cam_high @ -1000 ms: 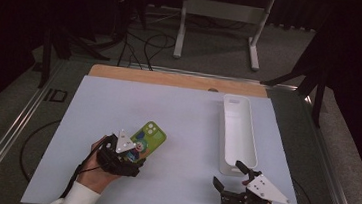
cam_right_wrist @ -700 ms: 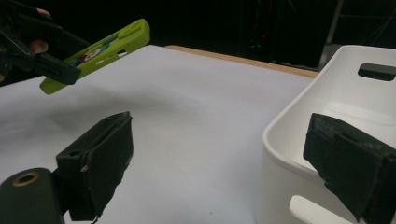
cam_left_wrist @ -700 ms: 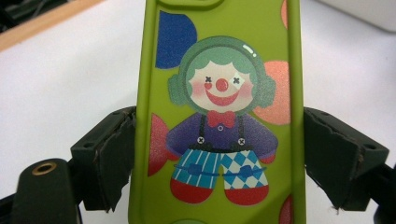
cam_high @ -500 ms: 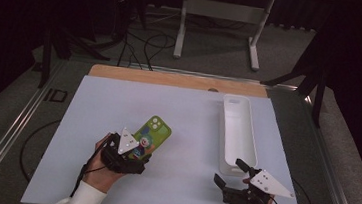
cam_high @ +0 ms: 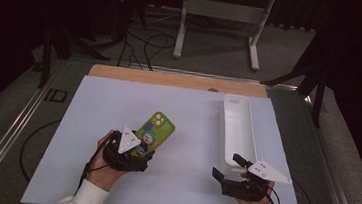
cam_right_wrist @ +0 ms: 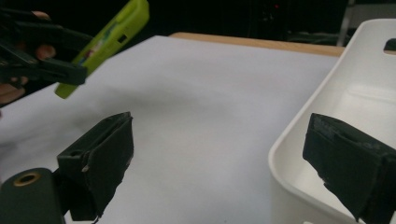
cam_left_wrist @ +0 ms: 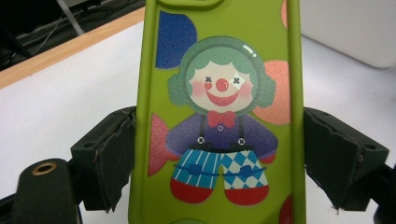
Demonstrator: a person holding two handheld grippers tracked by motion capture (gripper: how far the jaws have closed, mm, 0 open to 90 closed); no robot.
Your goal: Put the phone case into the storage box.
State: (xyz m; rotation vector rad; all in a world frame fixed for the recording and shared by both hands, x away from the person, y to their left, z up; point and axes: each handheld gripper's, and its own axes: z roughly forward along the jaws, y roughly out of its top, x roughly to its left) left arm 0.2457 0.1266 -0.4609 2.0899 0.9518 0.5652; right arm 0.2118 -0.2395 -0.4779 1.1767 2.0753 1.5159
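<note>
Phone case (cam_high: 153,133), green with a clown print, was pinched by its long edges in the left gripper (cam_high: 131,153), lifted left of the white tray (cam_high: 237,132). Carrying seemed underway; next, probably lowering it into that tray. The right gripper (cam_high: 226,170), jaws spread and empty, waited at the tray's near end.

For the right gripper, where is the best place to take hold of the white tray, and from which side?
Probably the near short wall of the tray, taken from above with one of the fingers inside and one outside. The wall is thin and upright, and the right gripper is already open beside that near end, so the approach is short.
</note>
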